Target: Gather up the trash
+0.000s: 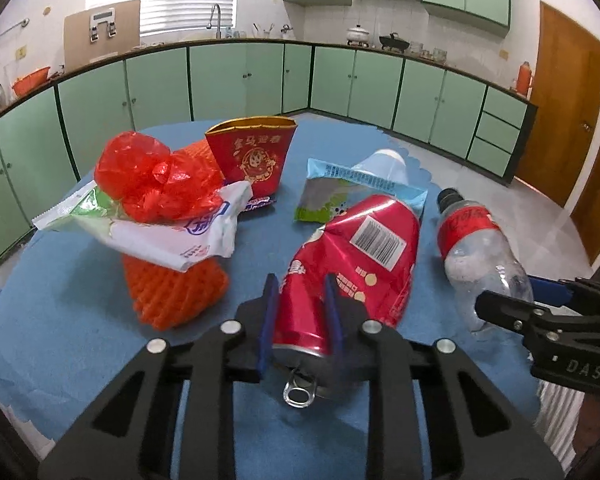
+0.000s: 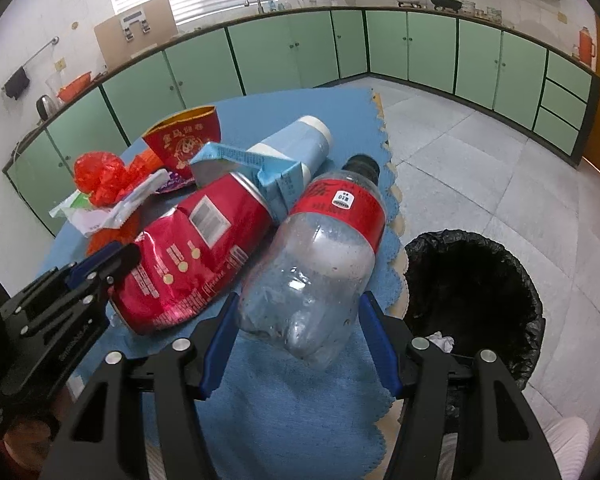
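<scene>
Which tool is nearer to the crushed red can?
Left. The left tool has its fingers on either side of the crushed red can, while the right tool straddles the plastic bottle lying beside it.

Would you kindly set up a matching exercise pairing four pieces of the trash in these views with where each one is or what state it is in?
Things:
1. can
2. bottle
3. bin
4. red bag

States:
A. on the floor beside the table, black liner inside
B. on top of the wrappers, knotted
C. crushed, gripped near its top by the left gripper
D. clear, lying between the open fingers of the right gripper

Pairs: 1-C, 2-D, 3-A, 4-B
</scene>
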### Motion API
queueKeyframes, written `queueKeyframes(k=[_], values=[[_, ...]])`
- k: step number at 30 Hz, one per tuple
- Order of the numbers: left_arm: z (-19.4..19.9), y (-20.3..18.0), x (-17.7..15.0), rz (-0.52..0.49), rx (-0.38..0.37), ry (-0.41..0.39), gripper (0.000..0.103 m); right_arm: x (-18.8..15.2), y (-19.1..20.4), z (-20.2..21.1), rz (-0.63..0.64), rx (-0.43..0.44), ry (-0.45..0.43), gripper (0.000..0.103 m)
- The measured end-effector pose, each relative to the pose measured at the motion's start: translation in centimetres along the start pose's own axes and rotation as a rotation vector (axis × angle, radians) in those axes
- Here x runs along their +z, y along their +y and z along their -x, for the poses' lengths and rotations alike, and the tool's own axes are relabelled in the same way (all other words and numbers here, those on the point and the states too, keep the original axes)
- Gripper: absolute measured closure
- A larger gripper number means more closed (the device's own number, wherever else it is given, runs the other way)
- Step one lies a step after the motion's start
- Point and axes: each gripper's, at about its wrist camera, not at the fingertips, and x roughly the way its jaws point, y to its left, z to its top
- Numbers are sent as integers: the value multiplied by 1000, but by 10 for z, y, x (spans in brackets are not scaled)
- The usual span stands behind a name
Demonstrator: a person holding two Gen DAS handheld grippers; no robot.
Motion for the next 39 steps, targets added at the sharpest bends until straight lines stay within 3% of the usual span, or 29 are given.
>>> queueKeyframes(k=[1, 4, 7, 10, 14, 16, 24, 29, 34, 37, 39], values=[[-3, 2, 1, 4, -4, 9, 73, -1, -1, -1, -1, 2, 5, 43], [-13, 7, 4, 22, -31, 47, 37, -1, -1, -2, 2, 3, 7, 43], [-26, 10, 6, 32, -68, 83, 36, 0, -1, -3, 3, 7, 7, 43], [-36, 11, 5, 48, -100, 108, 39, 0, -2, -3, 1, 13, 9, 43], [-33, 6, 5, 32, -101, 84, 61, 0, -4, -4, -6, 21, 12, 43], [-28, 4, 5, 23, -104, 65, 67, 0, -3, -3, -2, 18, 12, 43], [-8, 3, 2, 16, -98, 22, 77, 1, -3, -3, 1, 18, 17, 43], [2, 12, 7, 8, -51, -8, 84, 2, -1, -4, 16, 5, 21, 43], [-8, 15, 4, 5, -35, 32, 103, 5, -2, -12, -7, 15, 49, 39], [-15, 20, 0, 12, -38, 57, 103, 7, -1, -16, -12, 8, 54, 38], [-17, 20, 2, 18, -51, 73, 89, 8, 0, -17, -10, 5, 57, 37]])
